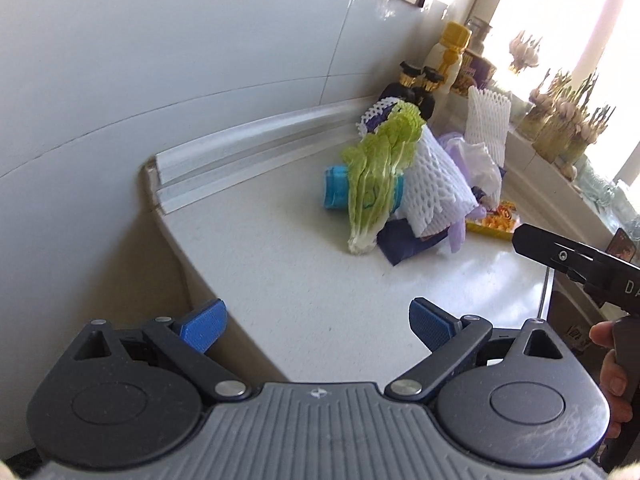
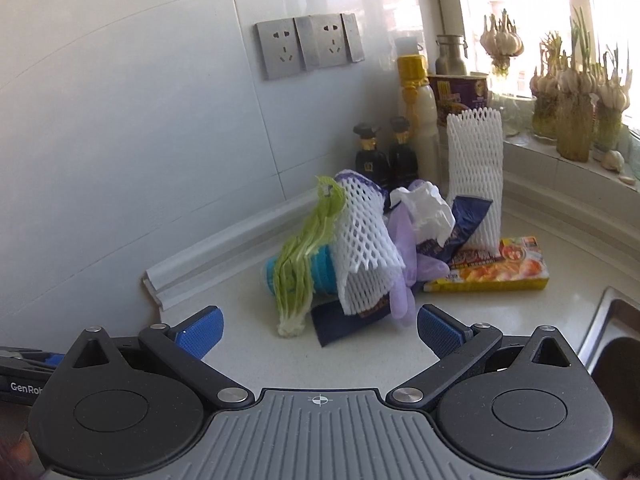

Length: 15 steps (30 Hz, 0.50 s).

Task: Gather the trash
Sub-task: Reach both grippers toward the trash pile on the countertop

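A trash pile lies on the white counter (image 1: 280,280): a green cabbage leaf (image 1: 372,176) (image 2: 300,264), a blue roll (image 1: 336,192) (image 2: 320,272), white foam fruit nets (image 1: 436,184) (image 2: 364,240), a purple glove (image 2: 404,264), crumpled white tissue (image 2: 428,212), a dark blue wrapper (image 2: 340,324) and a yellow food box (image 2: 496,268). My left gripper (image 1: 316,324) is open and empty, short of the pile. My right gripper (image 2: 320,332) is open and empty, just in front of the pile. The right gripper's side shows in the left wrist view (image 1: 576,260).
Dark sauce bottles (image 2: 384,156), a yellow-capped bottle (image 2: 416,104) and a noodle cup (image 2: 460,92) stand behind the pile. Sprouting garlic jars (image 2: 576,116) line the window sill. A sink (image 2: 616,340) lies at right. Wall sockets (image 2: 308,44) sit above. The counter's left edge (image 1: 192,264) drops off.
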{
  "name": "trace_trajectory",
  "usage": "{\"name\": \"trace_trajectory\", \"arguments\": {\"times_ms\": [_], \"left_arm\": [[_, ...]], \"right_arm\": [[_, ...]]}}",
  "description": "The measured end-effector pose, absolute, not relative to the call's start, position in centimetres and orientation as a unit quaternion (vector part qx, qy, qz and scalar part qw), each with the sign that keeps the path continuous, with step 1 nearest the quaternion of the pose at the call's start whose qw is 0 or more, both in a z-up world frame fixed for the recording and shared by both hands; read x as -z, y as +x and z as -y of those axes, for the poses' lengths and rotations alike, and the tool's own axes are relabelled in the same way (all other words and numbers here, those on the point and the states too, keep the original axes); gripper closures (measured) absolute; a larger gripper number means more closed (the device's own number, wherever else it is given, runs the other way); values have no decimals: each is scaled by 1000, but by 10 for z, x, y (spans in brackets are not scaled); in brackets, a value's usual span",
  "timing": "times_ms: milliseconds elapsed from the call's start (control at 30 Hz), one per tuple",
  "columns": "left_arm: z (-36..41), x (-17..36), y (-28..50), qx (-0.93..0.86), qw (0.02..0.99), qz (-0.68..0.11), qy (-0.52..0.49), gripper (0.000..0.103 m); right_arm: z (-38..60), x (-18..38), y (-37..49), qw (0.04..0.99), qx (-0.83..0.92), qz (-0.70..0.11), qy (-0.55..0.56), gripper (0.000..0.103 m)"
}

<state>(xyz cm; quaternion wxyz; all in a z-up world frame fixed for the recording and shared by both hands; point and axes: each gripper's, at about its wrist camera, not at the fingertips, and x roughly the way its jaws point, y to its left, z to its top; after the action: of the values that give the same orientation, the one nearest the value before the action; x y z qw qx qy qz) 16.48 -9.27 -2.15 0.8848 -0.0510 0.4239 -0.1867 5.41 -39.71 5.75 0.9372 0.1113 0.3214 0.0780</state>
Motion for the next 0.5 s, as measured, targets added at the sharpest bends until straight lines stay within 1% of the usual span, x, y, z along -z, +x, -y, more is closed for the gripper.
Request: {"name": "trace_trajectory", "arguments": {"times_ms": [133, 233, 333, 400, 500], "left_arm": [[114, 25, 185, 222, 892, -392, -39, 6], [129, 28, 200, 249, 896, -367, -33, 8], [141, 32, 216, 266, 898, -350, -29, 11], [146, 36, 227, 267, 899, -347, -30, 12], [154, 43, 245, 268, 896, -352, -40, 17]], "right_arm": [[412, -53, 87, 936, -117, -306, 127, 0], [421, -48, 111, 932, -137, -299, 149, 0], [433, -37, 133, 921, -149, -303, 193, 0], [439, -30, 145, 914, -155, -305, 219, 1], [444, -21, 158, 908, -163, -304, 237, 5]]}}
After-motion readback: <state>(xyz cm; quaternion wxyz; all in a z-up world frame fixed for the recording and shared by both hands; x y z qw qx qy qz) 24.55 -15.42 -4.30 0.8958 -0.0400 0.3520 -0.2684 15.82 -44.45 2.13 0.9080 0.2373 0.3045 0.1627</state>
